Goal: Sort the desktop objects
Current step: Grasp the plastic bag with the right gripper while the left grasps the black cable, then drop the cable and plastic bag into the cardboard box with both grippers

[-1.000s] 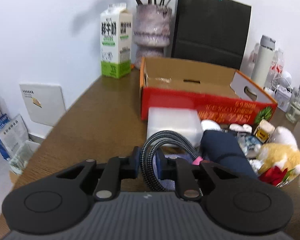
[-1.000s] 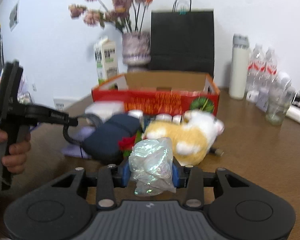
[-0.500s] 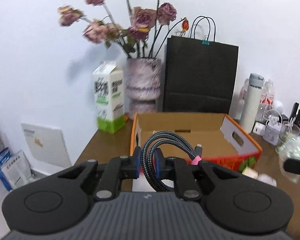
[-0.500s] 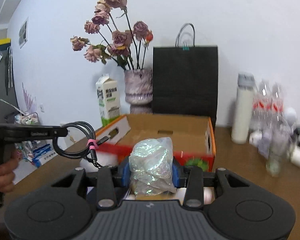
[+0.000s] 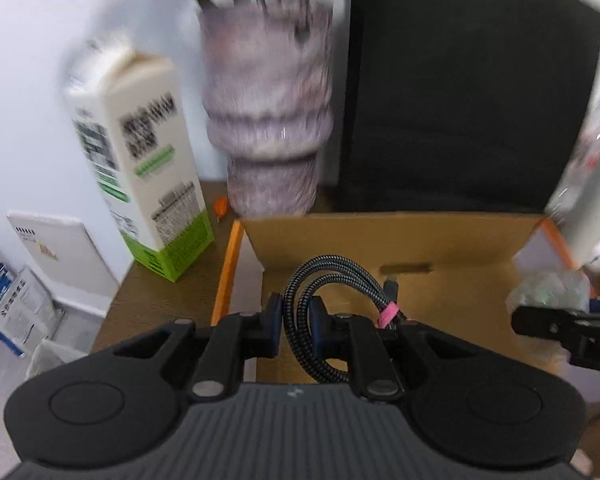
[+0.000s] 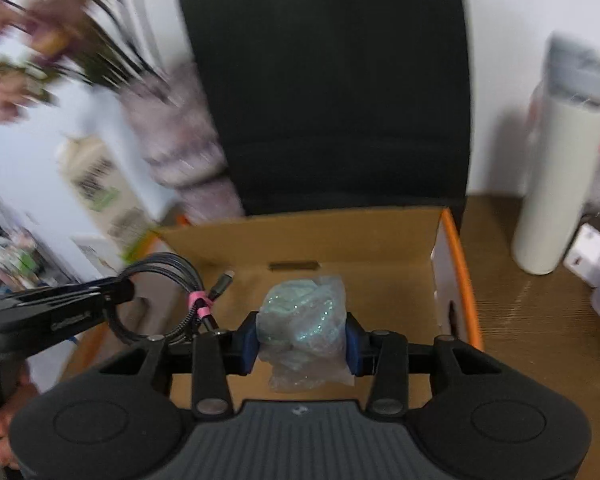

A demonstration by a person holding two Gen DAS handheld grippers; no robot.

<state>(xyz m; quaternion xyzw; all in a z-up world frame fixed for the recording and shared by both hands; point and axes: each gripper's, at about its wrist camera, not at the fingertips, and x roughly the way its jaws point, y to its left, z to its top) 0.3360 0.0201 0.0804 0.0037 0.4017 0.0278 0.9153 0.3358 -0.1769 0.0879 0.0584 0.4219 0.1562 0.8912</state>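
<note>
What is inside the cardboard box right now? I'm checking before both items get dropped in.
The cardboard box shows bare brown floor and back wall. The coiled cable and crinkly plastic bag hang above it in the grippers. Its near floor is hidden behind both grippers.

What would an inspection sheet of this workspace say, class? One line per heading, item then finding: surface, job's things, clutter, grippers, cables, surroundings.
Surface: brown wooden table.
Job's things: coiled braided cable and clear plastic bag, both held over the open cardboard box.
Clutter: milk carton, vase, black paper bag, white flask.
Grippers: left gripper shut on the cable; right gripper shut on the bag.
Cables: only the held one, tied with a pink band.
Surroundings: white wall, blurred.
</note>
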